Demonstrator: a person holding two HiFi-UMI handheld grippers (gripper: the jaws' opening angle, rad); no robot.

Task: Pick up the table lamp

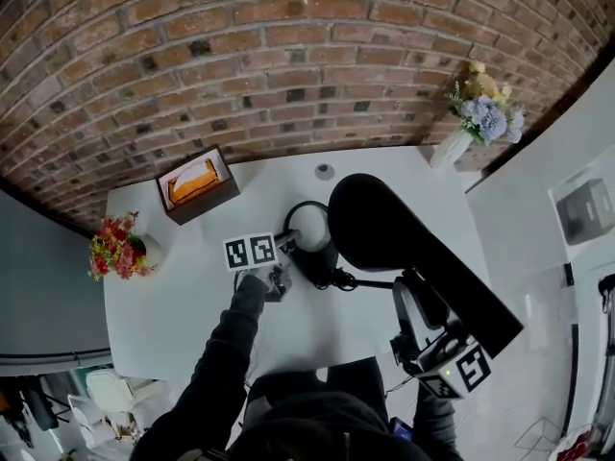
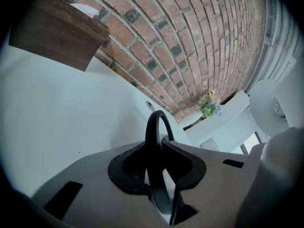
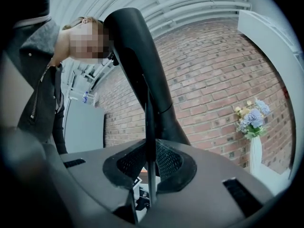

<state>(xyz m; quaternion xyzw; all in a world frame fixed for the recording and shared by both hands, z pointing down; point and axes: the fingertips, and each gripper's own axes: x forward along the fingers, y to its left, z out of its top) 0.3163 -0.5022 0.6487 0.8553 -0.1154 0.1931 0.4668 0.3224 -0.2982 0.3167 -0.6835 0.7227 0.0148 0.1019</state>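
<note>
Table lamp (image 1: 384, 229) sits mid-surface (image 1: 183, 296); left hand-held gripper (image 2: 159, 167) clamps its ring handle (image 2: 154, 127), right hand-held gripper (image 3: 149, 165) pinches its thin edge (image 3: 150, 127), so I lift both together, level.

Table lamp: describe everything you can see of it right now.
The black table lamp looks matte and plastic. It has a long, broad shade slanting toward the person's right and a thin ring at its far end. The left gripper is closed on the ring, and the right gripper pinches a thin black edge of it. It is over the white table; whether its base rests there is unclear.
</note>
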